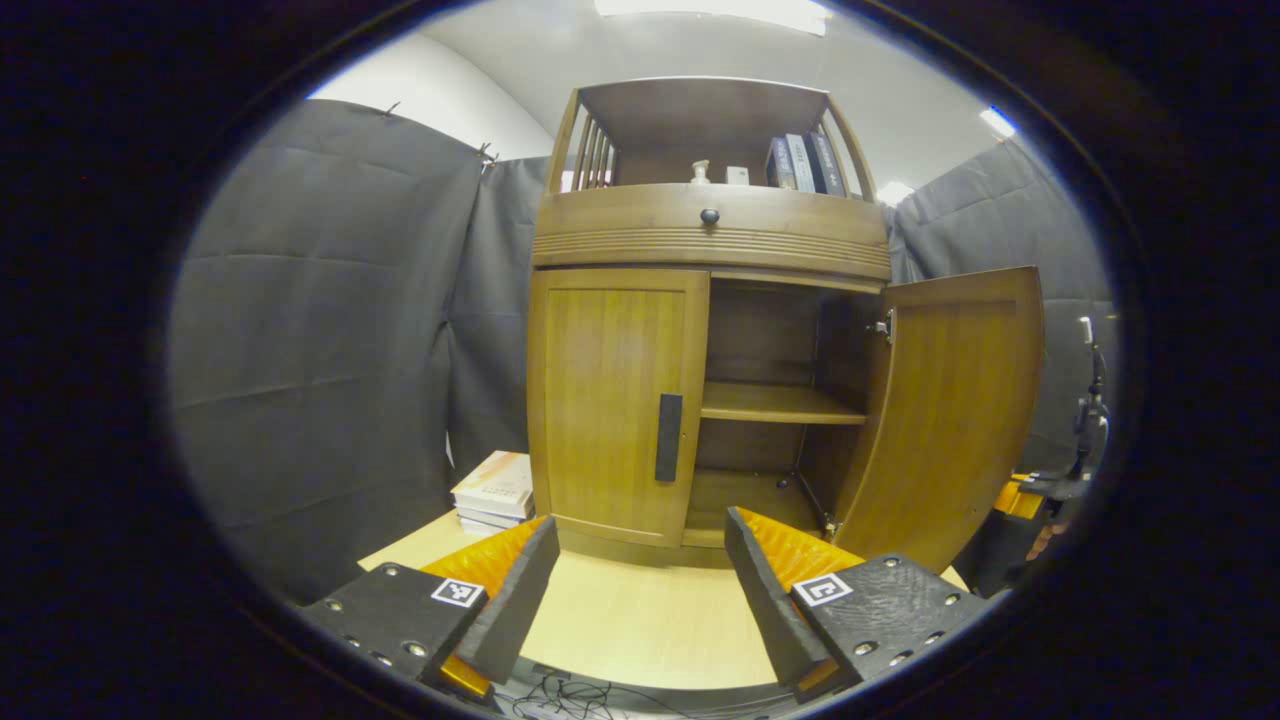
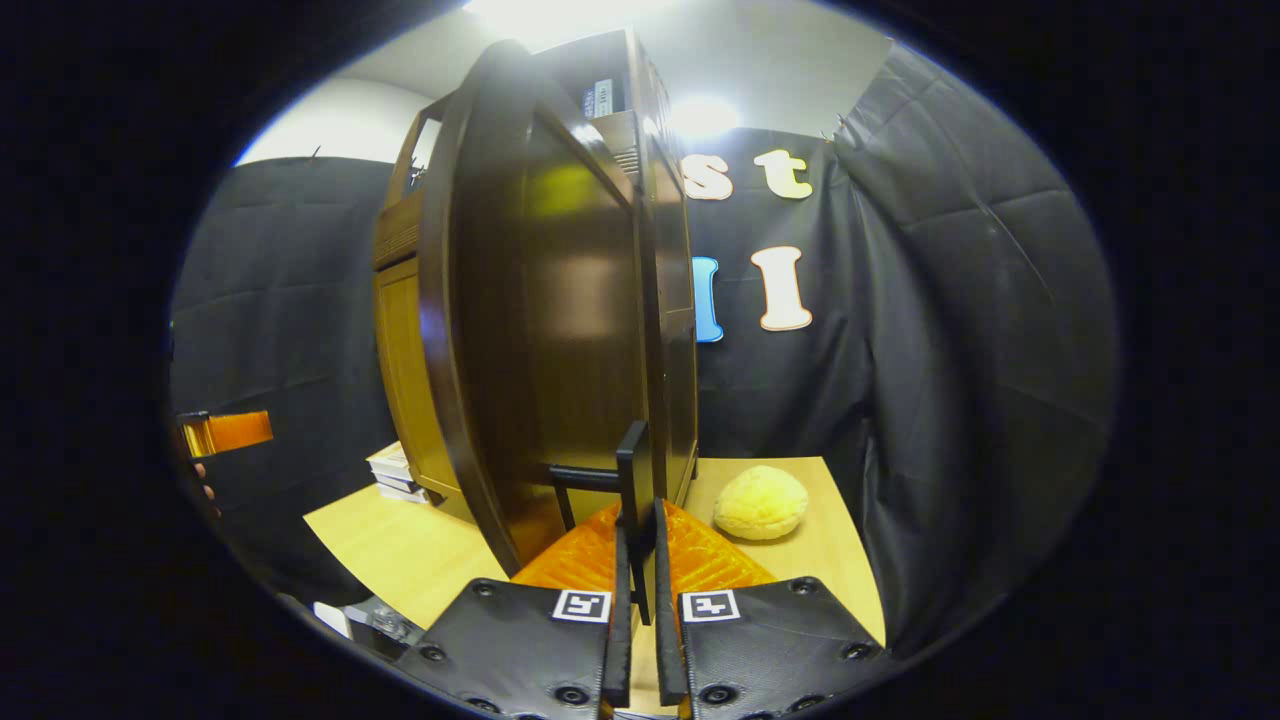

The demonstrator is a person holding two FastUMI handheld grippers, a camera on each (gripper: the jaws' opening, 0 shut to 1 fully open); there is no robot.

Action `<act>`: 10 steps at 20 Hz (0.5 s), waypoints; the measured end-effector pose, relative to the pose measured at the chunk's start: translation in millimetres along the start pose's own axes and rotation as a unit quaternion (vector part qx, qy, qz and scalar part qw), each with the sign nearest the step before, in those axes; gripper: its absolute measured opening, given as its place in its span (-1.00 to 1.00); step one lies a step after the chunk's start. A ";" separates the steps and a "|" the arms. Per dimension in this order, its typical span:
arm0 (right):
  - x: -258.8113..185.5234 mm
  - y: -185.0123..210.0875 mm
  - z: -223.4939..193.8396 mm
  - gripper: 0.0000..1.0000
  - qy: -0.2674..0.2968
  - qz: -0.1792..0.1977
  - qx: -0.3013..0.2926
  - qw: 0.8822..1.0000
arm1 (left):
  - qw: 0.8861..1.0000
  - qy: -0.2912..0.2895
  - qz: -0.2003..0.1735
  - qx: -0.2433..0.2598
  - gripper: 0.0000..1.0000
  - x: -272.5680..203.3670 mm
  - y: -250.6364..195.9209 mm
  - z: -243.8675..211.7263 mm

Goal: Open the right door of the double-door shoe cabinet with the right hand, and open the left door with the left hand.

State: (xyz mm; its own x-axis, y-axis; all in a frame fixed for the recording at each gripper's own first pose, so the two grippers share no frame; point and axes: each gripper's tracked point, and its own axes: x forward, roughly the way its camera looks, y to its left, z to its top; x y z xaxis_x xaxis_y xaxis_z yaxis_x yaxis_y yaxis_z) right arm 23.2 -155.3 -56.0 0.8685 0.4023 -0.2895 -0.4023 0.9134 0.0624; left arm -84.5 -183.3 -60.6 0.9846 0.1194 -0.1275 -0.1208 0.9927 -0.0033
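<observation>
The wooden shoe cabinet [image 1: 710, 235] stands on a light table. Its left door [image 1: 610, 400] is closed, with a dark upright handle [image 1: 668, 437] at its inner edge. My left gripper [image 1: 640, 590] is open, low in front of that door and well short of the handle. The right door [image 1: 950, 410] is swung wide, baring the shelf [image 1: 780, 402] inside. In the right gripper view the right door [image 2: 540, 330] looms close, and my right gripper [image 2: 640, 575] is shut on its dark handle [image 2: 635, 465]. The left gripper [image 2: 225, 432] shows far left, with fingers of a hand below it.
A stack of books [image 1: 495, 492] lies on the table [image 1: 640, 620] left of the cabinet. A pale round bun [image 2: 760, 502] sits on the table to the cabinet's right. Books [image 1: 805, 162] and small items fill the top shelf. Black cloth walls close in all around.
</observation>
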 end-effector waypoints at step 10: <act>-23.9 -2.3 9.1 -0.70 -0.015 -0.046 -0.006 0.999 | 1.000 -0.001 -0.018 -0.001 0.92 40.1 14.4 5.4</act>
State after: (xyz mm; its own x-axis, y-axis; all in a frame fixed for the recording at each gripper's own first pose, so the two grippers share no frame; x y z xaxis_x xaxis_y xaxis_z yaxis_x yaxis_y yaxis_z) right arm 6.1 -166.5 -40.5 0.9102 0.3188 -0.2643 -0.3237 0.9458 0.0259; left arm -46.0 -164.1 -60.3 0.9885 0.0834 -0.1262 -0.0854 0.9963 -0.0106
